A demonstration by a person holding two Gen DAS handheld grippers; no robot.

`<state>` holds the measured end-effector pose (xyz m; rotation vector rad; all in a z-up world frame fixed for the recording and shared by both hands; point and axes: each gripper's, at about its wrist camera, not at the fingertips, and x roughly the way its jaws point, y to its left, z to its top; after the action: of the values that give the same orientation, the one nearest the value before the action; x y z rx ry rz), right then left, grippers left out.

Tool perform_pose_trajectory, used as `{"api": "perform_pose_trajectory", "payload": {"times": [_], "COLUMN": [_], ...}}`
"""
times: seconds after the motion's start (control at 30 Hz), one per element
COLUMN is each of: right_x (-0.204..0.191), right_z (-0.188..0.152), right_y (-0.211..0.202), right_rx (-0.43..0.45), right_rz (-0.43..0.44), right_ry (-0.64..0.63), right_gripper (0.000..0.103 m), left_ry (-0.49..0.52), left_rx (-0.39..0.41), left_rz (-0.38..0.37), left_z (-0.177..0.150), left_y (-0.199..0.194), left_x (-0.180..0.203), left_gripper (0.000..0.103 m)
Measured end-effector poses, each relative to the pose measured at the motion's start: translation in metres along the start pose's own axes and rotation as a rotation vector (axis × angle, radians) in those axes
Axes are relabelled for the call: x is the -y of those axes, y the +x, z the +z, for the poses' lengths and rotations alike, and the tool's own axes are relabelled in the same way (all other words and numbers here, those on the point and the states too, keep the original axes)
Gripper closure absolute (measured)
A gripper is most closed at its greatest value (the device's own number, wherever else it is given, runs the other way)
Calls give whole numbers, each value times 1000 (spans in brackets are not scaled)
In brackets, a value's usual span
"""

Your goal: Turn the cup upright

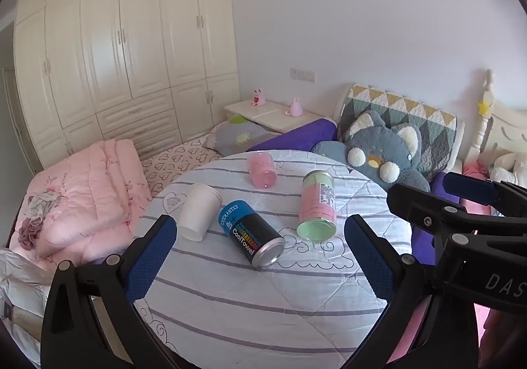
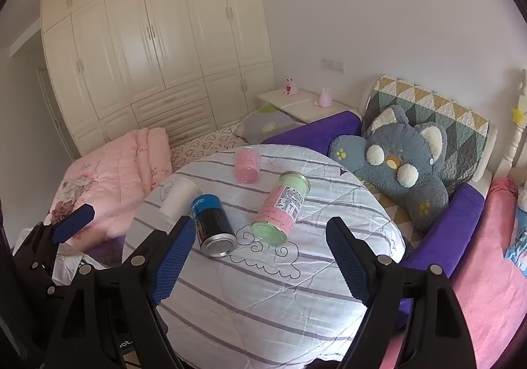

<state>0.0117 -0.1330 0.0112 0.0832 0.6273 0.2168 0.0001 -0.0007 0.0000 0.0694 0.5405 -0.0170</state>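
Four containers lie on their sides on my striped round table (image 1: 250, 296): green-pink canister (image 1: 317, 206), blue-black can (image 1: 251, 234), white paper cup (image 1: 198, 211) at the left edge, pink cup (image 1: 262, 170) farthest back. My left gripper (image 1: 260, 250) and right gripper (image 2: 260, 252) hover spread wide, grasping nothing.

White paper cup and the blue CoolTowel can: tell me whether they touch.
Cannot tell. In the left wrist view the white paper cup and CoolTowel can lie side by side with their edges meeting; the right wrist view overlaps them, so neither shows contact or a gap plainly.
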Motion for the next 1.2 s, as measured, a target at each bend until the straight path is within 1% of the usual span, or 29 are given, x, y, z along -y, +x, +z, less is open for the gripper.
{"api": "perform_pose_trajectory", "payload": {"times": [0.4,0.5,0.7,1.2], "right_x": [0,2,-1,5], "right_z": [2,4,-1,3], "right_y": [5,5,12,23], "right_rx": [-16,-21,-15,-25], "right_rz": [-5,-6,-2,6], "right_ry": [-4,-2,2,3], "right_gripper": [20,20,20,20], "left_ry": [-15,-16,-15,-17], "left_rx": [-12,-20,-23,-29], "left_rz": [-15,-24,-21,-25], "left_z": [-7,-3,-3,-4], "left_y": [10,11,13,20], "left_x": [7,-1,-1,-2], "left_gripper": [0,0,0,0]}}
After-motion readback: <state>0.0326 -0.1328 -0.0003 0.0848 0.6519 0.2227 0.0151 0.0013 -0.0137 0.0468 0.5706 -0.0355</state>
